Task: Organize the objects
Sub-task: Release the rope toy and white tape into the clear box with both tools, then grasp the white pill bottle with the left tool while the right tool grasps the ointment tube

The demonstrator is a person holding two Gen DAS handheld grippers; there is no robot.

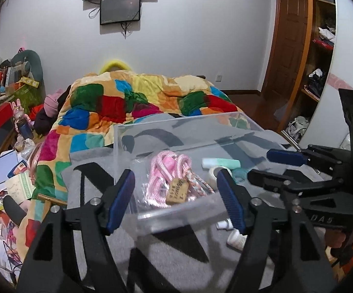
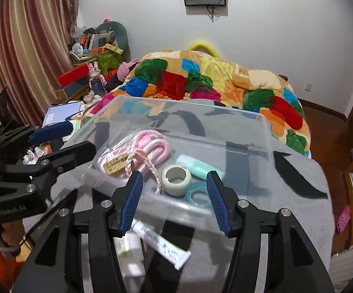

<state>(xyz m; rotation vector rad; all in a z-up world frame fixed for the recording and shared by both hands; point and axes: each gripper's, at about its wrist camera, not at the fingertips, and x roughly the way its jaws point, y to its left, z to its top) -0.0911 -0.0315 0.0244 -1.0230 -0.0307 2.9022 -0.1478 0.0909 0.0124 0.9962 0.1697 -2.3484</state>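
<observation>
A clear plastic box (image 1: pixel 125 151) (image 2: pixel 265 131) sits on a grey blanket with black stripes. Inside lie a pink rope bundle with a wooden tag (image 1: pixel 169 171) (image 2: pixel 147 146), a mint tube (image 1: pixel 221 163) (image 2: pixel 198 166), a white tape roll (image 2: pixel 176 177) (image 1: pixel 213 172) and a teal ring (image 2: pixel 197 195). A white tube (image 2: pixel 161 244) (image 1: pixel 235 238) and a small white bottle (image 2: pixel 130 251) lie on the blanket in front of the box. My left gripper (image 1: pixel 176 202) is open before the box's near wall. My right gripper (image 2: pixel 174 202) is open, over the near wall; it also shows in the left wrist view (image 1: pixel 269 168).
A bed with a colourful patchwork quilt (image 1: pixel 137 100) (image 2: pixel 213 80) lies behind the box. Cluttered books and boxes (image 1: pixel 8 171) are at the left. A wooden wardrobe (image 1: pixel 305 56) stands at the right. Striped curtains (image 2: pixel 25 48) hang at the left.
</observation>
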